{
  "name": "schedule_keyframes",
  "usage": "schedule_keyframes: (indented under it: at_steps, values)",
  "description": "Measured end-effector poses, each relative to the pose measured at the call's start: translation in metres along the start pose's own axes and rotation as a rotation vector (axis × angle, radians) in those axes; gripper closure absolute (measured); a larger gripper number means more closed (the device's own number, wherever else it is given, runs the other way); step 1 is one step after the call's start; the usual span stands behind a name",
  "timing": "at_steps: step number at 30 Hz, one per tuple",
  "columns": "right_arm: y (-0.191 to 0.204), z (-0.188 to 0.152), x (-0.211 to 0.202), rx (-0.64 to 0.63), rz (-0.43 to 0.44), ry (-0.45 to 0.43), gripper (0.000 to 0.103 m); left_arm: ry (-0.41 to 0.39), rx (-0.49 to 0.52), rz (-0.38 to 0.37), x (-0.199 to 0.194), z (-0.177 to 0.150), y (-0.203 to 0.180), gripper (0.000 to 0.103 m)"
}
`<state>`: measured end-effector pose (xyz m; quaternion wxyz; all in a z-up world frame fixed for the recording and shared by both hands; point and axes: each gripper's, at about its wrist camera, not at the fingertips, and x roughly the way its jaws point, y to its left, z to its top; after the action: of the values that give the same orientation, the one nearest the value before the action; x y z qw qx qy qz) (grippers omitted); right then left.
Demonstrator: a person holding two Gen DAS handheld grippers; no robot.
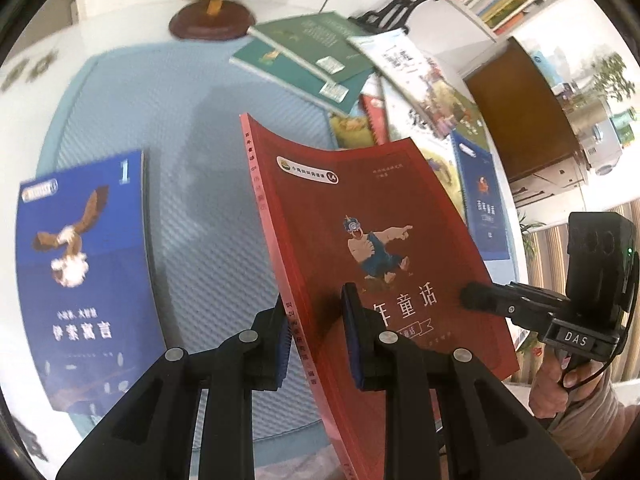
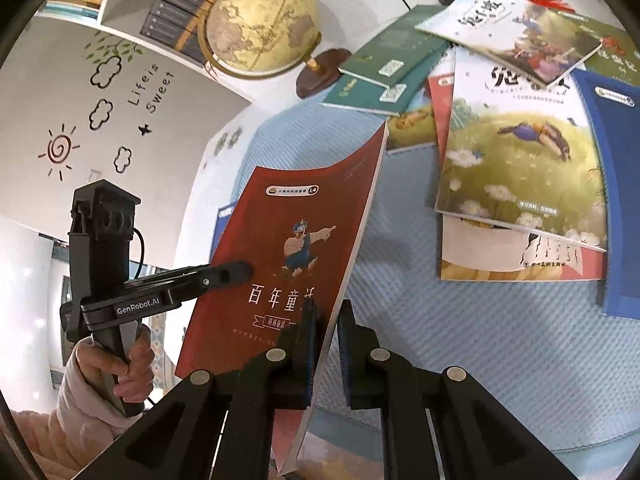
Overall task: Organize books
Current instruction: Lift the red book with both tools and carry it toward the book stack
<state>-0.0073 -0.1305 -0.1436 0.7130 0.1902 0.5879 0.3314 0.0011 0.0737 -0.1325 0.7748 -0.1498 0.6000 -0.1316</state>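
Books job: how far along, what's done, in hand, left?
Done: one blue book lies apart on the mat. In hand: red book, gripped by left gripper at the spine and right gripper at the page edge. Left: the scattered pile near the globe.

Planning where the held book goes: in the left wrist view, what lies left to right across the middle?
Blue eagle book → bare mat → red book → blue book at the pile's edge → right gripper.
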Motion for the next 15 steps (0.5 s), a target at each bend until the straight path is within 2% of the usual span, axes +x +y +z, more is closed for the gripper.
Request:
schedule_keyframes:
  at_steps: [15]
  values:
    - [0.049, 0.012, -0.034, -0.047, 0.03, -0.113, 0.093, -0.133, 0.09, -0.01, -0.068, 0.014, -0.009, 0.083]
